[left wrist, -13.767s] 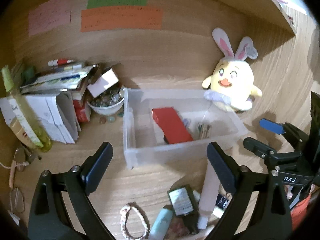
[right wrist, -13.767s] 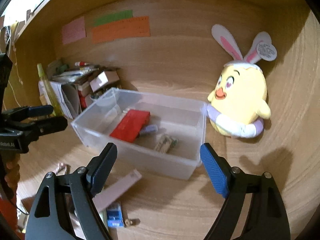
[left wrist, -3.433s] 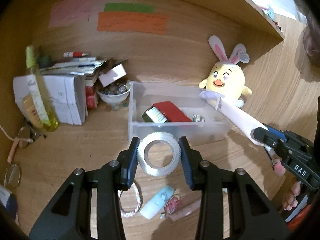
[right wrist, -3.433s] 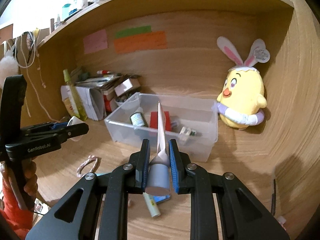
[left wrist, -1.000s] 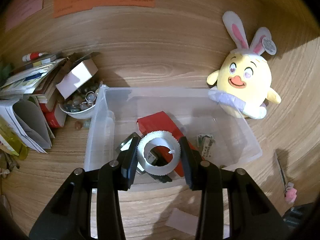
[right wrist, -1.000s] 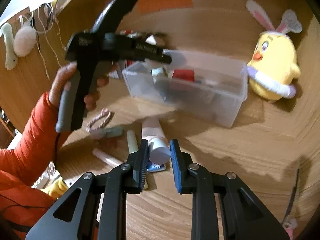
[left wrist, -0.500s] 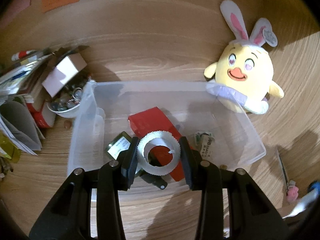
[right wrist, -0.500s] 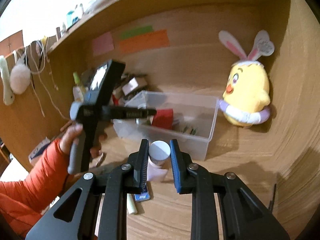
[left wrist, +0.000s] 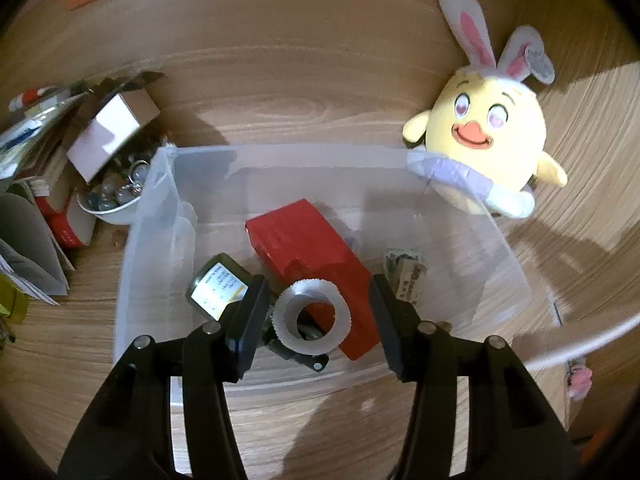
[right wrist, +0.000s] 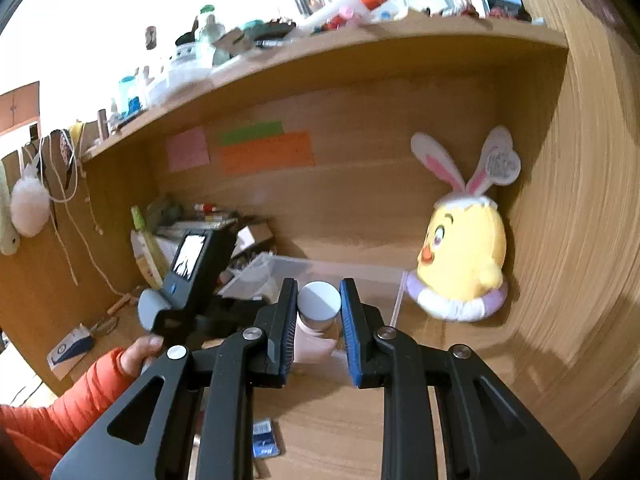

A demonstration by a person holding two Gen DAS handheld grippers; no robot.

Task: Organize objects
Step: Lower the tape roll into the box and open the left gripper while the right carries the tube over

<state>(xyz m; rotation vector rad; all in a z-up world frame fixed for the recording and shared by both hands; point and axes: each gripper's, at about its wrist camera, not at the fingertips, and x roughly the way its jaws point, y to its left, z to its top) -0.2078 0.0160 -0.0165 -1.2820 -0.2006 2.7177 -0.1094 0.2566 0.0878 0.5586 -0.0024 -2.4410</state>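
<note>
Over the clear plastic bin (left wrist: 152, 240) my left gripper (left wrist: 318, 292) points down, its jaws opening. The white tape roll (left wrist: 314, 316) lies between them inside the bin, free of both pads, resting against a red box (left wrist: 304, 240) and a small labelled jar (left wrist: 218, 286). My right gripper (right wrist: 318, 284) is shut on a pale pink tube with a white cap (right wrist: 319, 304), held in the air in front of the bin (right wrist: 280, 270). A hand in an orange sleeve (right wrist: 140, 352) holds the left tool at the left of the right wrist view.
A yellow plush chick with rabbit ears (left wrist: 480, 136) leans on the bin's right far corner. A bowl of beads (left wrist: 116, 200), a small carton and stacked papers crowd the left. A blue packet (right wrist: 264, 442) lies on the desk. A loaded shelf (right wrist: 320, 52) runs overhead.
The left jaws have spread and the tape roll has left the pads, sitting lower in the bin. The right gripper has risen and tipped upward with the tube.
</note>
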